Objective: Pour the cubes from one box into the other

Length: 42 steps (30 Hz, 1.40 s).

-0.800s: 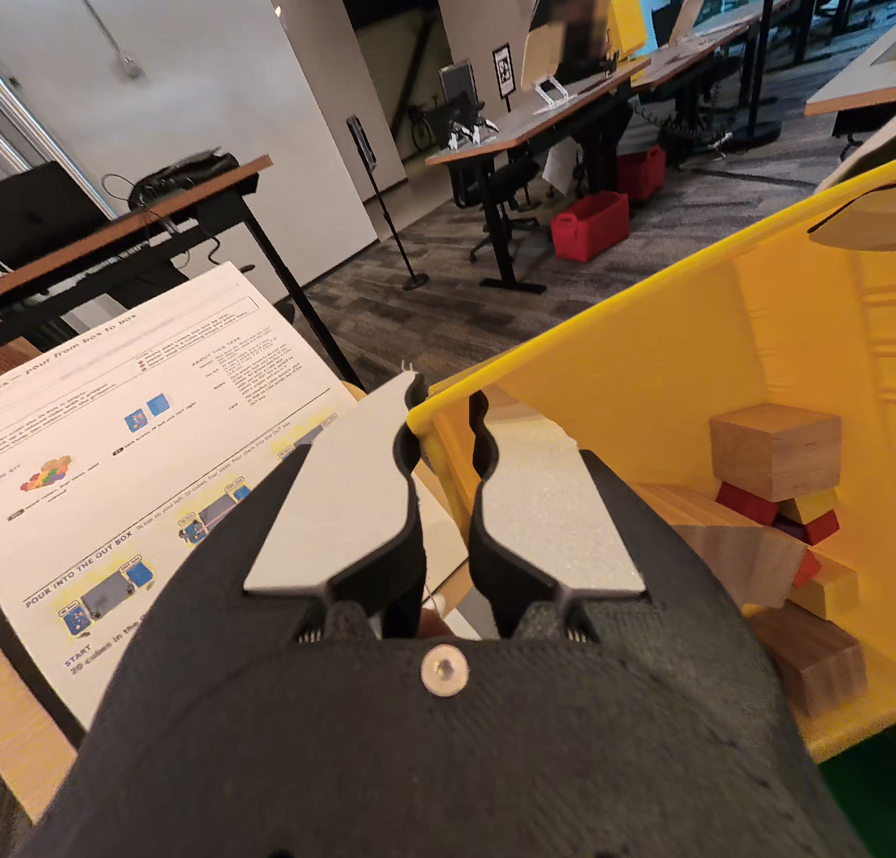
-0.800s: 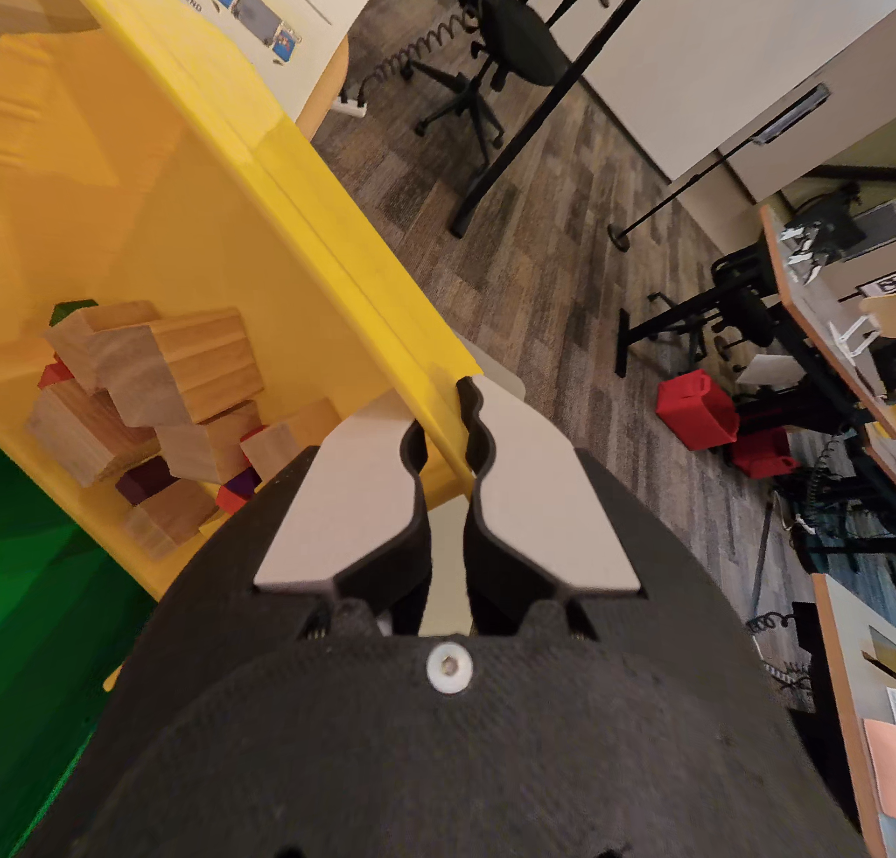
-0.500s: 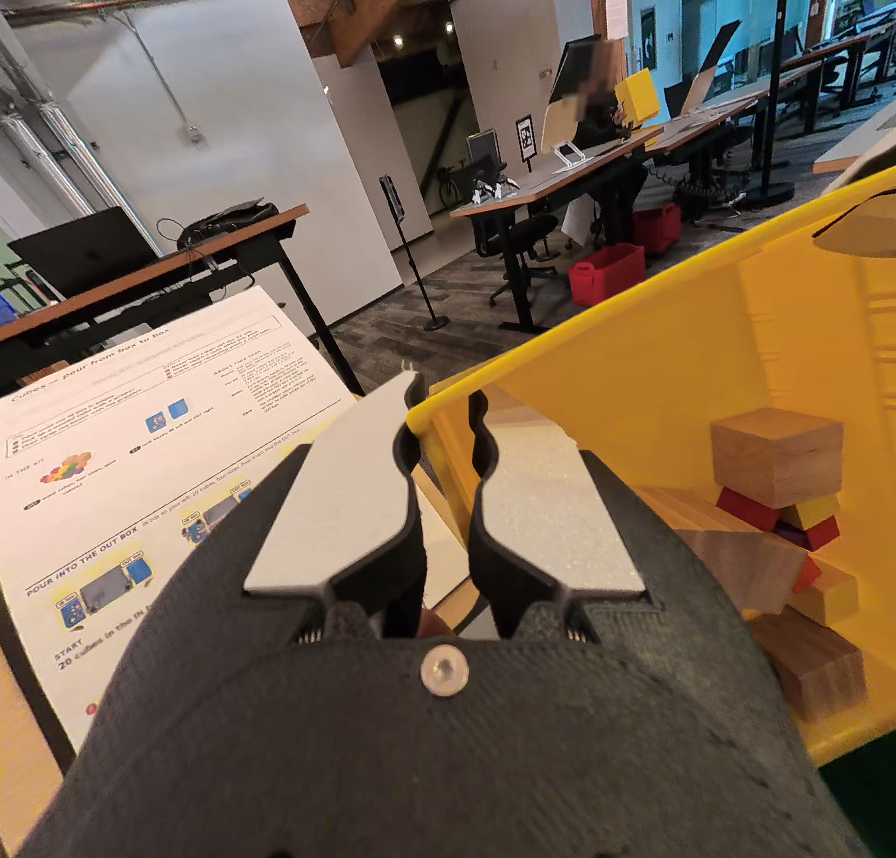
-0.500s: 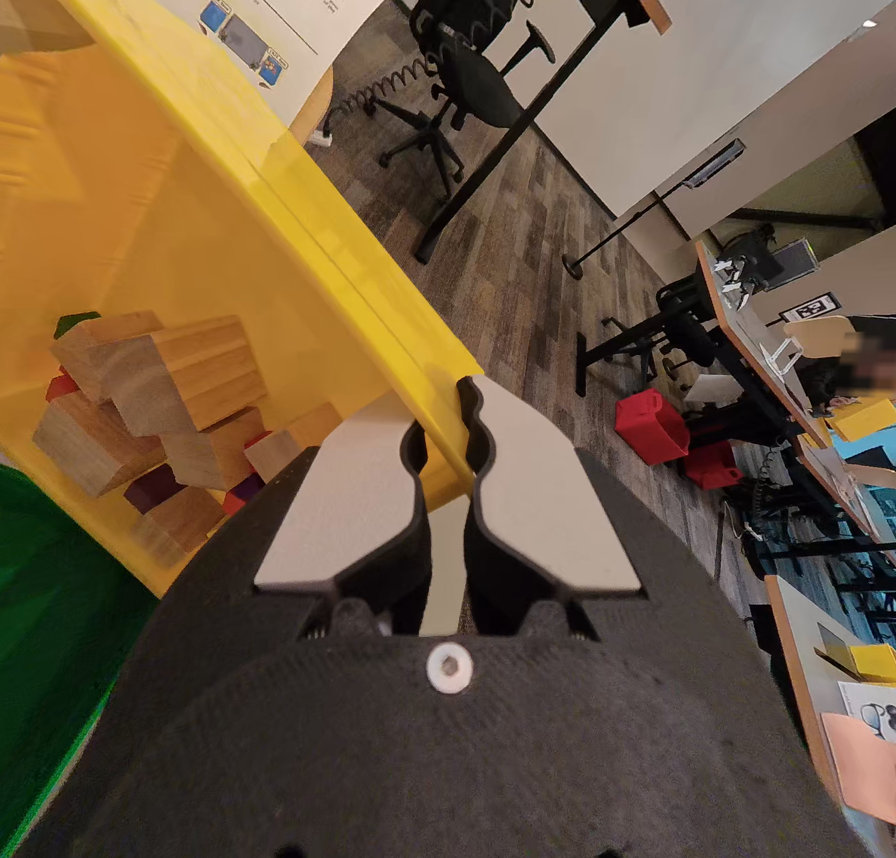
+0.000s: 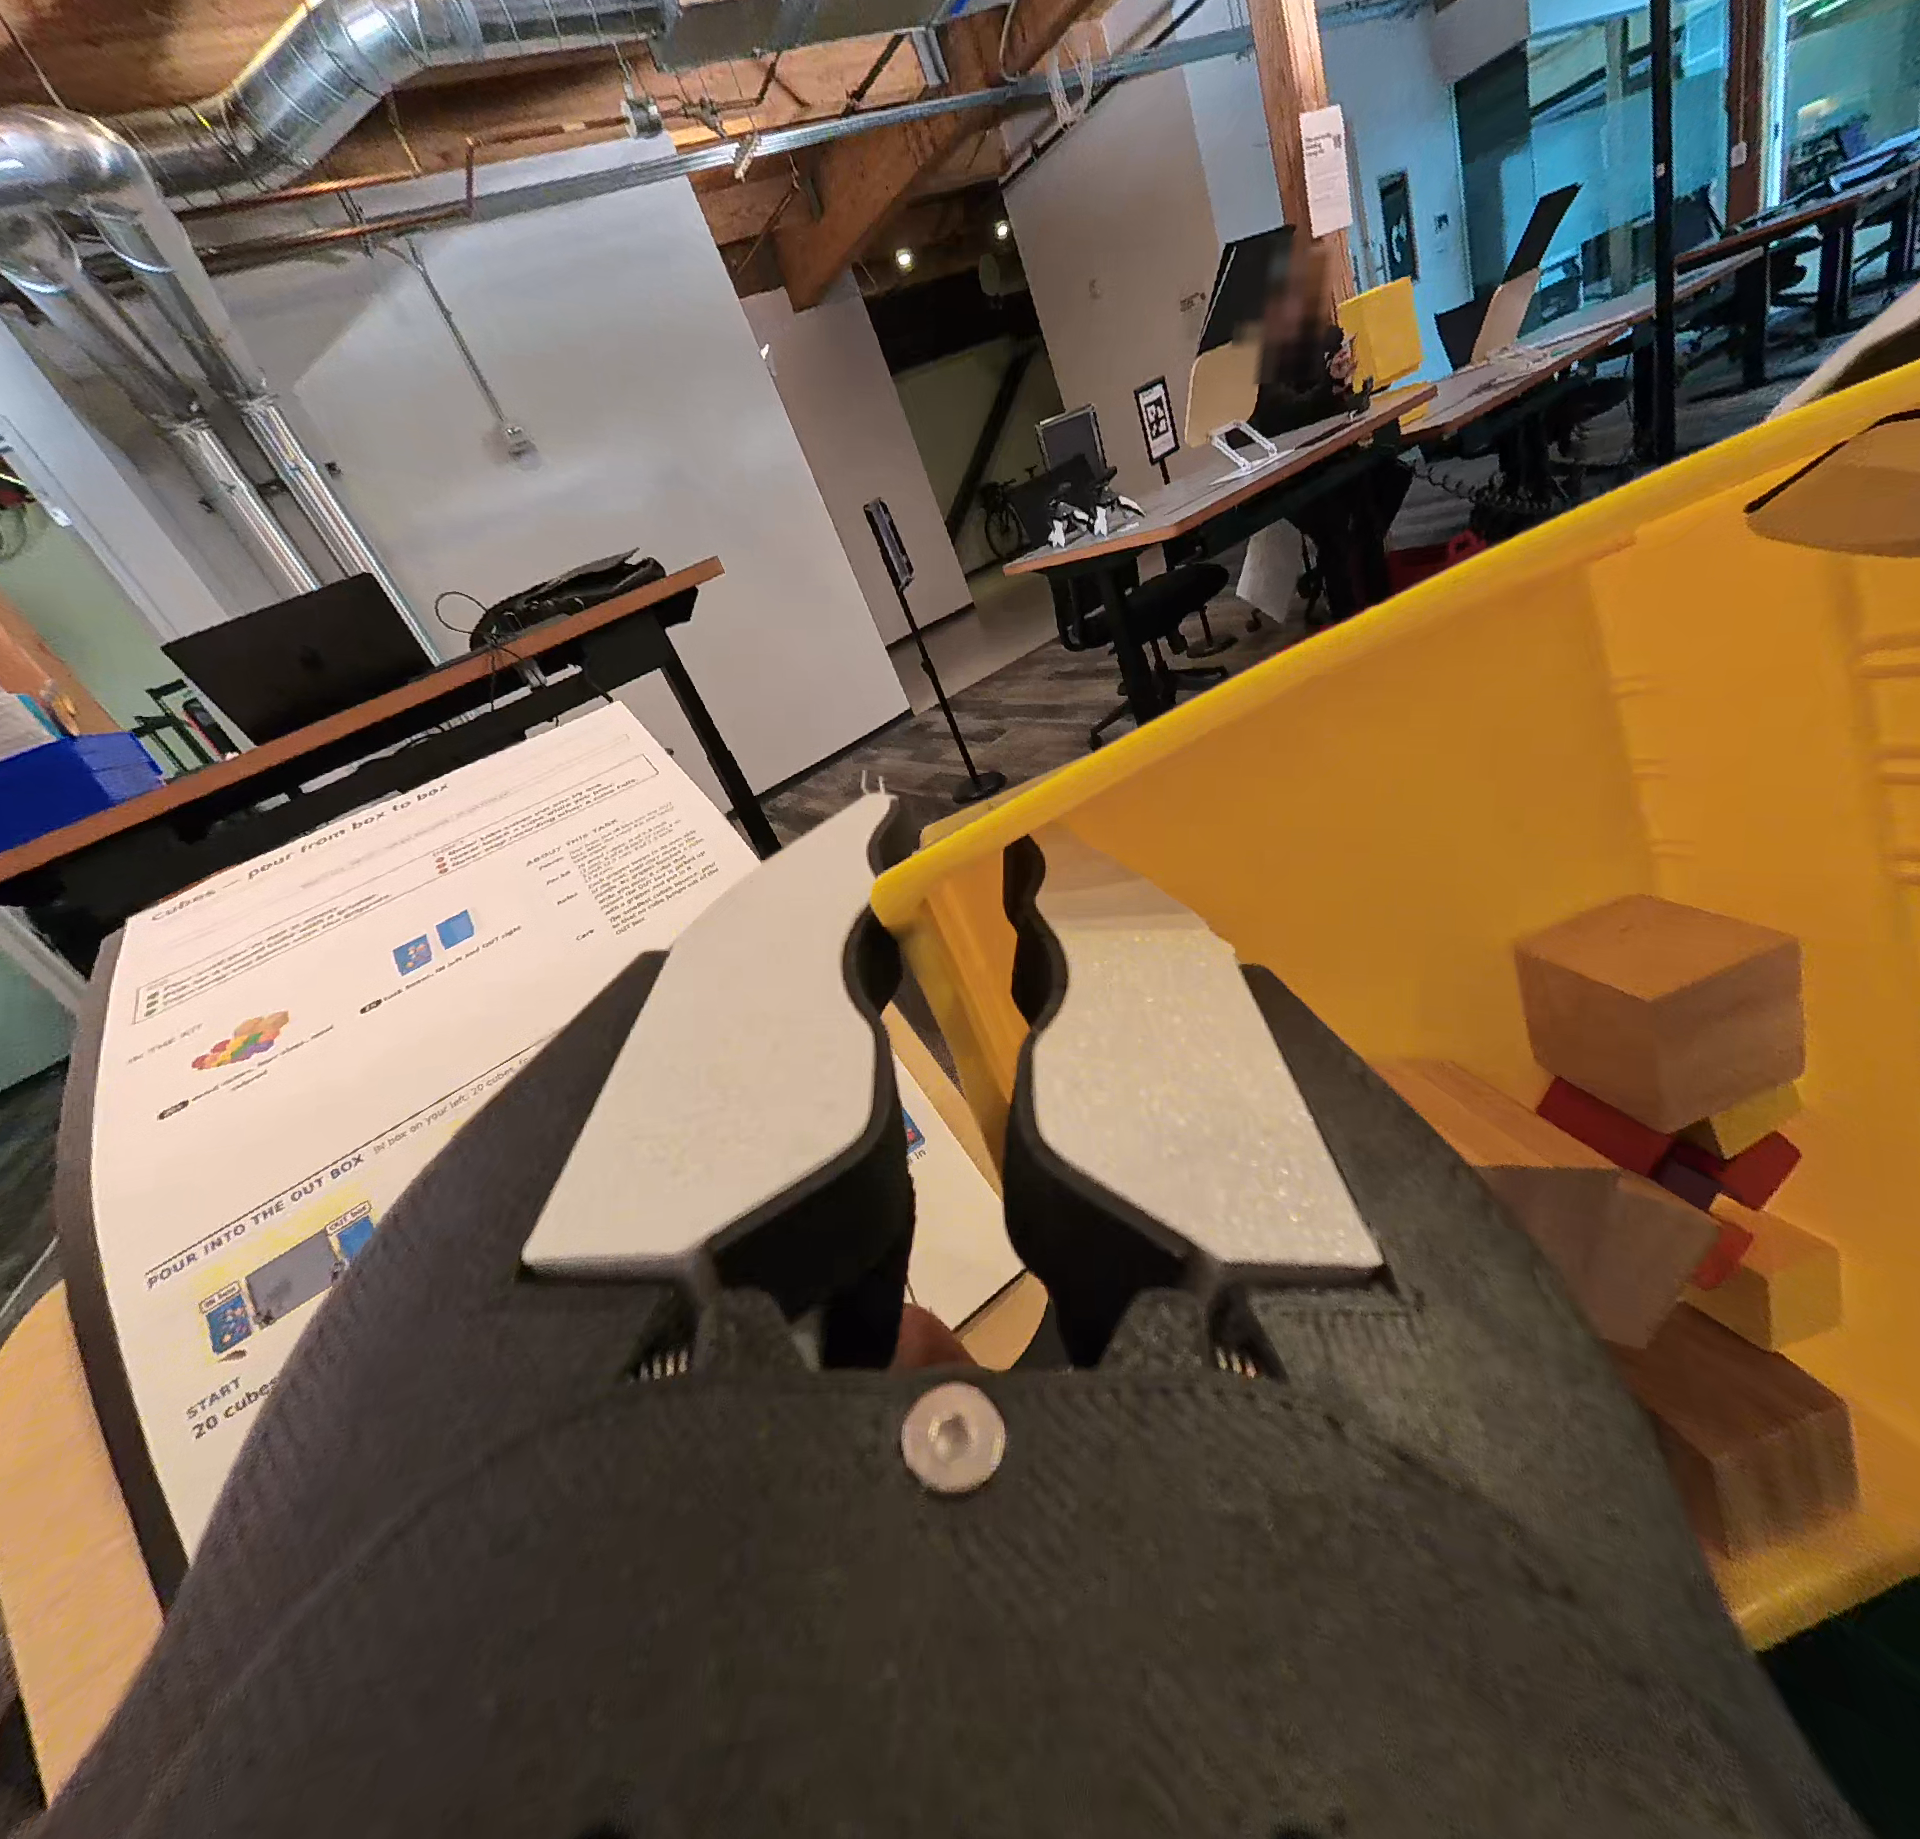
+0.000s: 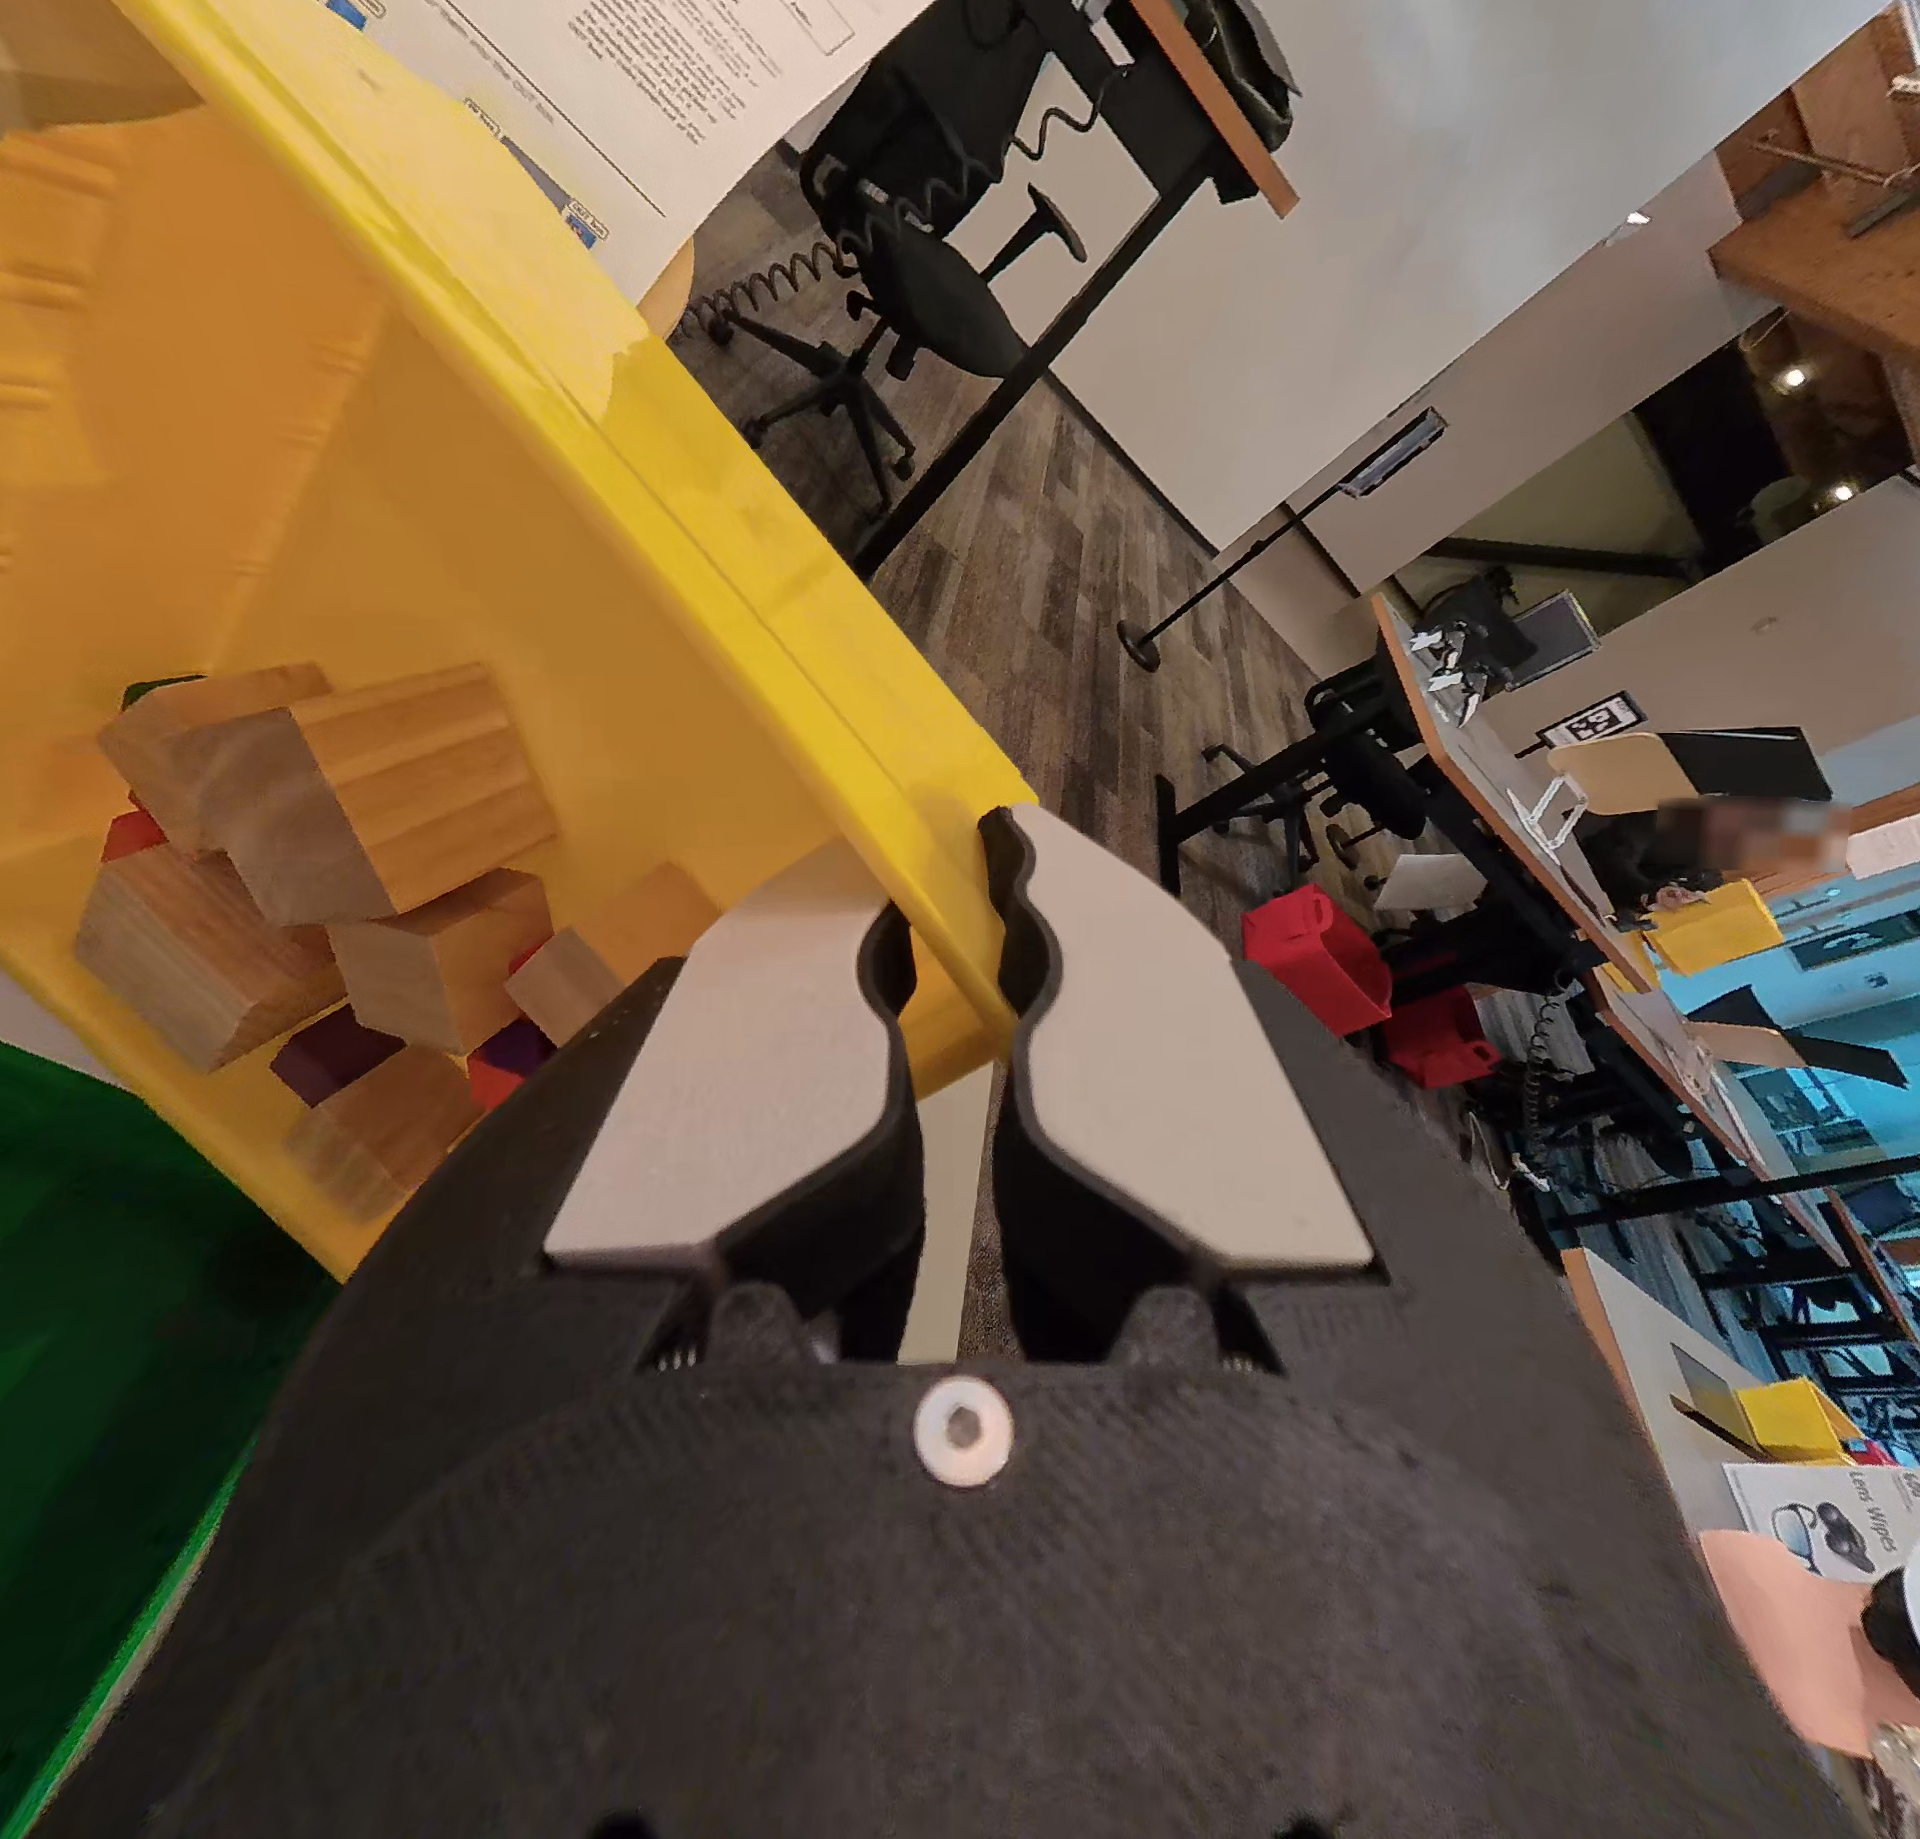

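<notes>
Yellow plastic filled both views: the box [image 5: 1403, 854] hung tilted in the air, pinched at two rim corners. The left gripper [image 5: 940, 906] had its jaws narrowed onto one corner of the rim, and the right gripper [image 6: 951, 885] gripped another corner the same way, one jaw inside the wall and one outside.

The cubes [image 5: 1662, 1145] lay heaped in the low corner of the box, large plain wooden ones on top of small red, yellow and purple ones. In the right view the same pile [image 6: 312, 854] sat against the floor and wall of the box. Below the low edge showed something green [image 6: 104, 1374]; I judged it the second box, though too little showed to be sure. A printed sheet [image 5: 364, 1010] lay on the surface behind the left gripper.

None had poured yet, by the look of it. The risks seemed plain: each grip held only a thin rim, so the box might slip or twist once the heap slid. A sudden tip could also send the big blocks tumbling past the green target.
</notes>
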### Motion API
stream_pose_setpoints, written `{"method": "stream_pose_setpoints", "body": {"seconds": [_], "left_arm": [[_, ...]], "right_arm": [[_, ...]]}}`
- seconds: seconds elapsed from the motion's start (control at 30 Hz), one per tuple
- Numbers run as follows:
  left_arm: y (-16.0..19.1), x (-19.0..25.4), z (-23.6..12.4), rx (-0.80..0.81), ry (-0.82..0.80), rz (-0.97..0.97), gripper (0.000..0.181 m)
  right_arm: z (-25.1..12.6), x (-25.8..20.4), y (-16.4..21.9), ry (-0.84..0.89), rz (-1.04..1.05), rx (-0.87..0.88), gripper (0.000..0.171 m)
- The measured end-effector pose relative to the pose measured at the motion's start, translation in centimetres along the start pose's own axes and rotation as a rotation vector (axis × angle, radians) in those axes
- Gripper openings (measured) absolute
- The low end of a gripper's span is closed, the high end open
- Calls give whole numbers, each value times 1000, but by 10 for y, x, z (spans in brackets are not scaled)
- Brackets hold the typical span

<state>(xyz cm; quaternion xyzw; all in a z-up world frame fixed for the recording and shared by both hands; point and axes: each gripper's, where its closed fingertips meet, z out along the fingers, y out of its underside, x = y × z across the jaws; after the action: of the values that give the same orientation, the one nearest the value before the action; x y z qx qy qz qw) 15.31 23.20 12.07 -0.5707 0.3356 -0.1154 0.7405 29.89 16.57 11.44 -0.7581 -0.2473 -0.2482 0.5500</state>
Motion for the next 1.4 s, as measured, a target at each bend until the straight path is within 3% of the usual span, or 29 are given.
{"method": "stream_pose_setpoints", "body": {"seconds": [1.4], "left_arm": [[-11,1,-63,191,-118,31,16]], "right_arm": [[-44,-26,-11,96,-69,152,7]]}}
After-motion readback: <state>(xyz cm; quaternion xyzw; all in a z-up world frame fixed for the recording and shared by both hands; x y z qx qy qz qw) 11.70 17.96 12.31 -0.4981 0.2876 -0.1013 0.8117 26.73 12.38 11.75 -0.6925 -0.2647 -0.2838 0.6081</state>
